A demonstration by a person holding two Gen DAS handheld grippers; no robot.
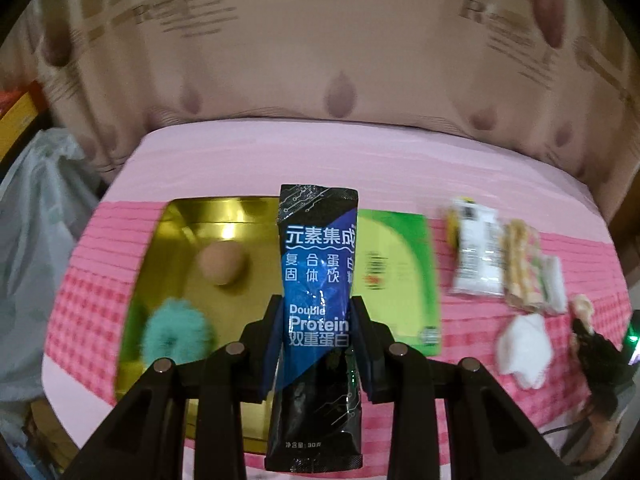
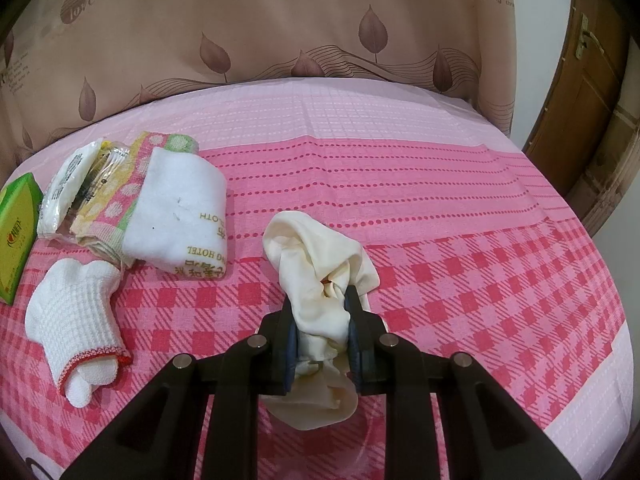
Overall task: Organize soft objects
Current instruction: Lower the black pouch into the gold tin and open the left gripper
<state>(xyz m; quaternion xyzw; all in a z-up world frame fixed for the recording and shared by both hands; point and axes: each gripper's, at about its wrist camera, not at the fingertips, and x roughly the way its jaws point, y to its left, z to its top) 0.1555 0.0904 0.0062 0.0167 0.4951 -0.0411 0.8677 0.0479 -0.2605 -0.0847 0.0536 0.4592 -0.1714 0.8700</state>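
Left hand-held gripper clamped mid-length on blue protein sachet, carried upright above gold tray, probably for dropping in. Right hand-held gripper pinching cream cloth, bunched over pink worktop.

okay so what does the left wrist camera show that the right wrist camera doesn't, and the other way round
Only the left wrist view: the left gripper clamped on a blue protein sachet, above a gold tray holding a tan ball and a teal fluffy thing.

Only the right wrist view: the right gripper pinching a cream cloth, and a wooden door.

Both: the green box, white knit glove, folded towels and pink checked cloth.
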